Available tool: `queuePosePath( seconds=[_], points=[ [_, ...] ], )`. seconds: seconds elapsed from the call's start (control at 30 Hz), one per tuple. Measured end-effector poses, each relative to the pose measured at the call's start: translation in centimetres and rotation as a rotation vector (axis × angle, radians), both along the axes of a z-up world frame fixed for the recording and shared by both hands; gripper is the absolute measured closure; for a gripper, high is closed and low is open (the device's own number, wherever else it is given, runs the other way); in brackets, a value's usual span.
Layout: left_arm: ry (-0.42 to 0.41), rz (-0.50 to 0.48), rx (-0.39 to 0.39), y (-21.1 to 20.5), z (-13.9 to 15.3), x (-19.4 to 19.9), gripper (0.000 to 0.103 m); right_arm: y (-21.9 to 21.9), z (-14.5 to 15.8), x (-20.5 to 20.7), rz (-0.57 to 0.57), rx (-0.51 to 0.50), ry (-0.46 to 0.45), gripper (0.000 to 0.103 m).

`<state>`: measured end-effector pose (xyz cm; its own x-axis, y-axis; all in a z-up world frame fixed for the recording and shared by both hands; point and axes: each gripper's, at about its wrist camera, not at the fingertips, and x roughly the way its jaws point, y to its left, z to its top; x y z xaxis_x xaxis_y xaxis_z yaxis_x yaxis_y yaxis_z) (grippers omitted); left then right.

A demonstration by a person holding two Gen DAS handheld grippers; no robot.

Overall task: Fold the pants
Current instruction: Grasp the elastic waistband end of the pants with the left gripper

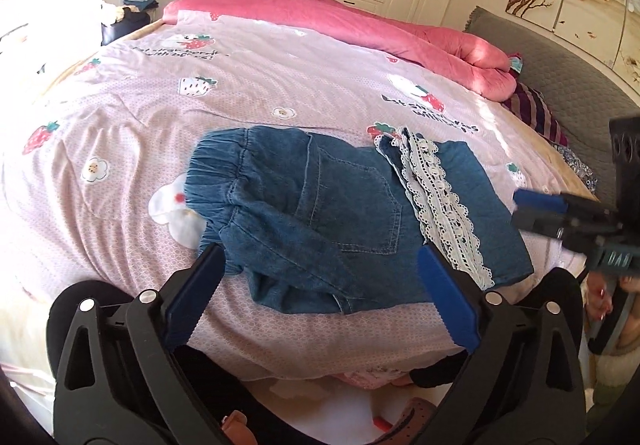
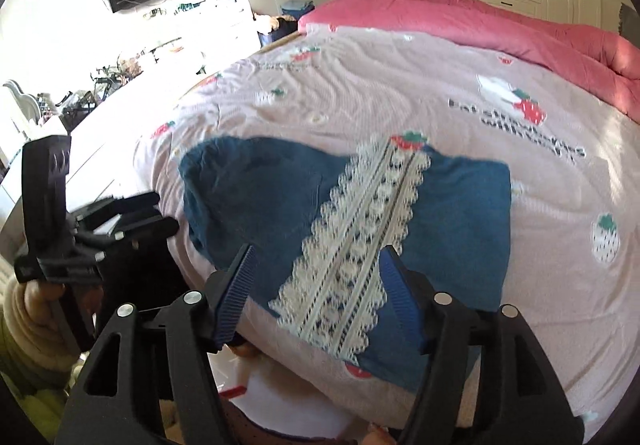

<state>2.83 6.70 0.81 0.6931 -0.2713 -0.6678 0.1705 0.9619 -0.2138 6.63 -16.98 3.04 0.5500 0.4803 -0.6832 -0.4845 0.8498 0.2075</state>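
The small blue denim pants with an elastic waist and white lace-trimmed cuffs [image 1: 352, 213] lie folded over on the pink strawberry-print bedsheet [image 1: 240, 93], close to the near edge of the bed, the legs doubled back so the lace hems rest across the middle of the bundle. Both tools hover short of it, touching nothing. The left gripper [image 1: 320, 297] has its jaws spread wide and empty, one blue pad near the gathered waistband, the other near the lace. The right gripper [image 2: 316, 297] is likewise open wide and empty, framing the lace strip.

I judge the garment light and soft: thin denim that will sag and slide when lifted, with a thicker, springier elastic waist. The lace looks delicate and likely to snag, so I would pinch the plain denim at the folded edge or the waistband corners, through all layers.

The left wrist view shows the back pocket [image 1: 352, 205], the ruched waist and a loose rumple at the near hem, plus the right tool at its far right. The right wrist view, somewhat blurred, shows the lace head-on, the flat square far end of the bundle, and the left tool [image 2: 132, 213] beside the waist end.
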Motion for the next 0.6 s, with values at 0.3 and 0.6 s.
queuePosePath(
  seconds=[0.3,0.6],
  points=[
    [0.016,0.011,-0.032,0.9,-0.5,0.3,0.01,3.6,2.6,3.7,0.064,-0.023,-0.027,0.014],
    [0.1,0.018,-0.11,1.8,-2.9,1.4,0.01,10.6,1.3,9.8,0.205,-0.046,0.08,0.013]
  ],
)
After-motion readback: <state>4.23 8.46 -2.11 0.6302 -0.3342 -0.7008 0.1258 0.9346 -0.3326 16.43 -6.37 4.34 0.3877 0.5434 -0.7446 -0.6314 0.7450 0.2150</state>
